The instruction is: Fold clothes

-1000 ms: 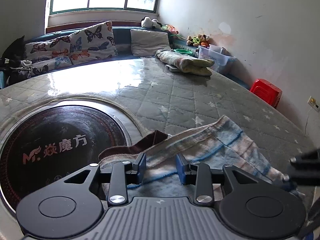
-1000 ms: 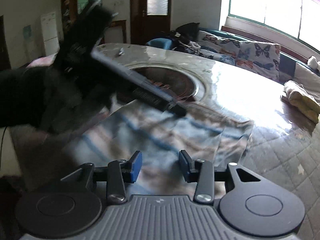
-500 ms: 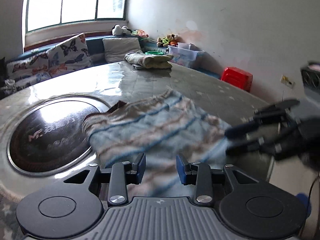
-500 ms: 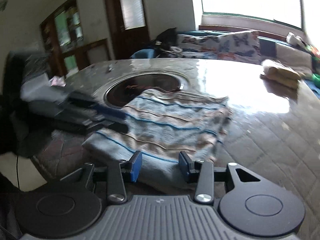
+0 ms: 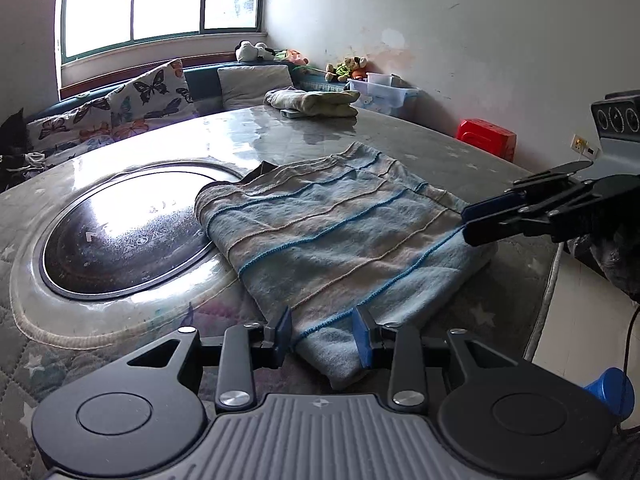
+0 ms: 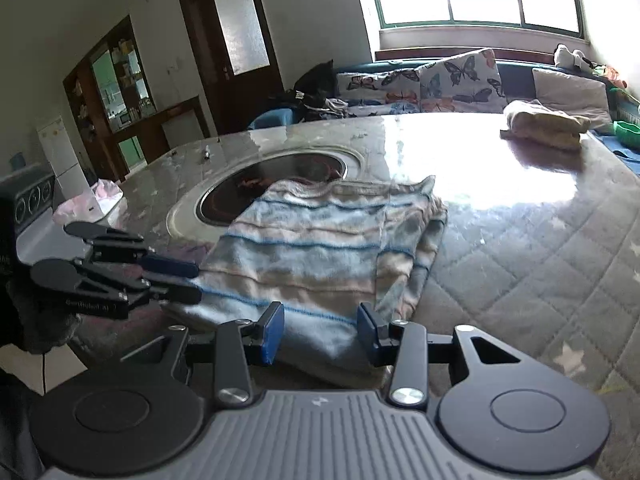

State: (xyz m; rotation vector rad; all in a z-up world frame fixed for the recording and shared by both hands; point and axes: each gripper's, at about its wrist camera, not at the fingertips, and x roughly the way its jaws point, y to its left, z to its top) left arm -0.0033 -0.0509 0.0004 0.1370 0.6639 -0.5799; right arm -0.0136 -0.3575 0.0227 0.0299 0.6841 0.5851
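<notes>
A blue and beige striped garment (image 5: pixel 340 232) lies folded flat on the quilted round table (image 5: pixel 420 148), partly over the dark round inset. My left gripper (image 5: pixel 323 338) is open at the garment's near corner, whose edge shows between its fingers. My right gripper (image 6: pixel 320 336) is open too, at the garment's (image 6: pixel 320 248) near edge. Each gripper appears in the other's view: the right gripper (image 5: pixel 472 222) at the cloth's right corner, the left gripper (image 6: pixel 180 280) at its left corner. Neither has hold of the cloth.
Another folded, yellowish garment (image 5: pixel 316 104) sits at the table's far side. The dark glass inset (image 5: pixel 124 236) fills the table's centre. Beyond the table's edge are a red stool (image 5: pixel 486 136), a plastic box (image 5: pixel 384 96), butterfly cushions (image 5: pixel 152 96) and a pink bag (image 6: pixel 88 204).
Both grippers have drawn back from over the garment to its near corners. The garment, blurred and moving before, now lies still and folded.
</notes>
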